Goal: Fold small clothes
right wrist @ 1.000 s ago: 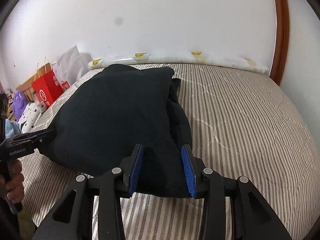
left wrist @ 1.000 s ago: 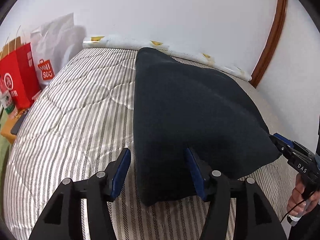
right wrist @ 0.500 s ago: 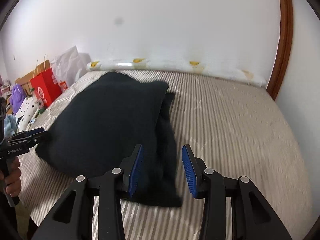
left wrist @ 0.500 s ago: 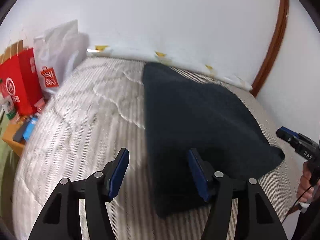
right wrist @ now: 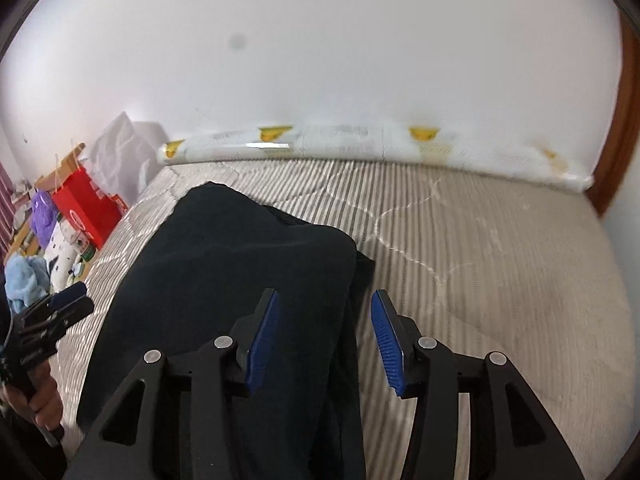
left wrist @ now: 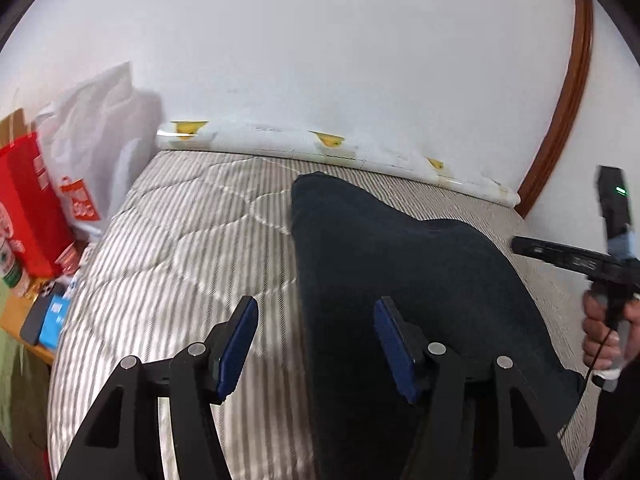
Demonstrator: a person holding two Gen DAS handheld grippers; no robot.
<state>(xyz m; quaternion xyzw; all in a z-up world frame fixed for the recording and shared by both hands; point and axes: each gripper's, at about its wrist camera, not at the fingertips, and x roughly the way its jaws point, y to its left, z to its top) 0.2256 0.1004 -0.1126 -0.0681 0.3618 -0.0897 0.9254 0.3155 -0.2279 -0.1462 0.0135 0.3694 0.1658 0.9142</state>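
A dark navy garment [left wrist: 400,264] lies spread on the striped mattress [left wrist: 180,248], with a folded layer along its right side [right wrist: 240,264]. My left gripper [left wrist: 316,308] hovers open above the garment's near left edge, nothing between its blue pads. My right gripper [right wrist: 325,298] hangs above the near right edge with its jaws opening; the cloth lies below them, not pinched. Each gripper also shows in the other's view: the right gripper [left wrist: 520,246] held by a hand at the right, the left gripper [right wrist: 76,296] at the left, both apart from the cloth.
A white roll [left wrist: 320,148] lies along the wall at the mattress's far edge. A red bag [left wrist: 28,208] and a white bag [left wrist: 92,152] stand left of the bed, with a phone [left wrist: 40,316] and soft toys [right wrist: 44,216] nearby. Wooden trim [left wrist: 560,112] runs up the right.
The garment's near edge was raised between the two grippers; it now lies flat. Both grippers have drawn back and upward, away from the cloth.
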